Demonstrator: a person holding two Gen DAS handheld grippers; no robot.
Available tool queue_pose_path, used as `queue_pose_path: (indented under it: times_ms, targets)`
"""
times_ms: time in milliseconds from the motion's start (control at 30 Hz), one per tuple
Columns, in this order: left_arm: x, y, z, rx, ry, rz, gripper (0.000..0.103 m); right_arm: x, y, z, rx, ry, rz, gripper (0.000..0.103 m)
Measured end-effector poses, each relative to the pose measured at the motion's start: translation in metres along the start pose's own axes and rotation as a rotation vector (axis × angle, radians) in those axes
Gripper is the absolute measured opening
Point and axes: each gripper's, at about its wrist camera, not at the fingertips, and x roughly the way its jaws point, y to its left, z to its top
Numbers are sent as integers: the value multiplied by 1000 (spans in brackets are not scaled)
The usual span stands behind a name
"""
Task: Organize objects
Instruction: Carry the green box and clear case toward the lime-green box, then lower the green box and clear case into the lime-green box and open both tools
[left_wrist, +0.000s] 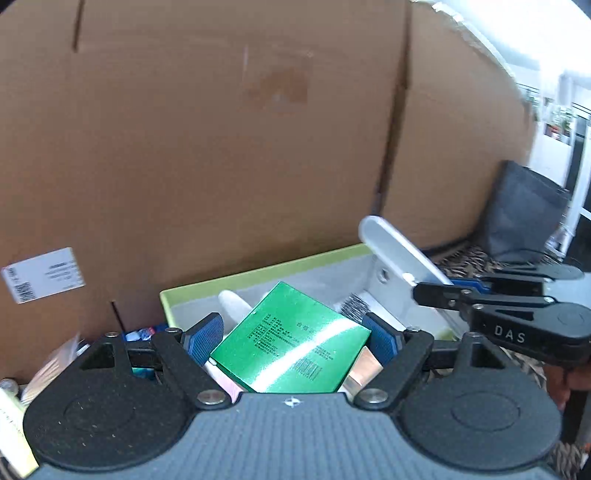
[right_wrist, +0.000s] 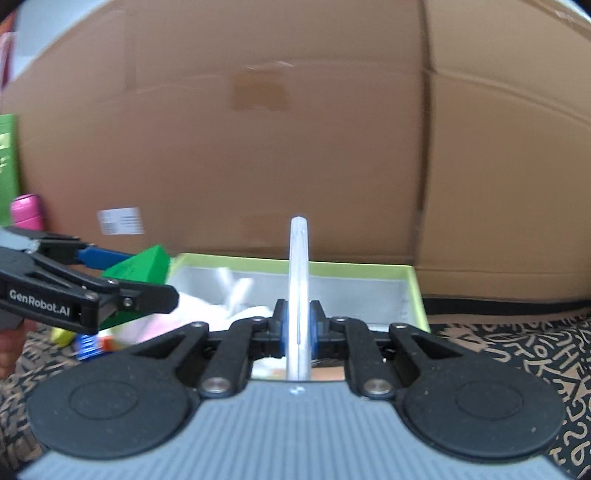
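A shiny green box (left_wrist: 291, 339) with printed text sits tilted between the blue pads of my left gripper (left_wrist: 293, 330), which is shut on it. From the right wrist view the same green box (right_wrist: 136, 264) hangs in the left gripper (right_wrist: 136, 277), above the left end of the tray. My right gripper (right_wrist: 298, 325) is shut on a thin silvery-white flat device (right_wrist: 299, 266), held edge-up. In the left wrist view that device (left_wrist: 395, 247) sticks up and left out of the right gripper (left_wrist: 439, 288). Below both lies a lime-rimmed grey tray (right_wrist: 354, 266) with several white items inside.
A tall cardboard box (left_wrist: 221, 147) with a white label (left_wrist: 42, 275) walls off the back. A dark grey bag (left_wrist: 524, 214) stands at the right on the patterned cloth (right_wrist: 517, 354). A pink bottle (right_wrist: 26, 210) and small colourful items (right_wrist: 88, 347) lie at the left.
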Motion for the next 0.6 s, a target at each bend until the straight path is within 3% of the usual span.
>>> queue_pose_path:
  times_ms: [233,300,333,400,467,533,600]
  targets:
    - [42,1,7,-32,31,18,85,42,-36,0,69,26,-48,11]
    - [46,1,4,-41,23,0,88,53,-40,-5,75,52,-40,12]
    - [49,3,3,-52,36,-14,94,60,-43,-9,73,75,-33,14]
    - [53,7,-1,-83,72,-8,96,66,-46,-18,75,85,-47,37]
    - [52,8,-5,-84,79,-2,96,59,-47,-22,74,51,-44,53]
    - [48,9,-9,-90,70,7,96,50,-45,-23,92,35,-36,66]
    - [40,11,-10,-112,63,11,96,39,-39,-22,65,10,-51,72]
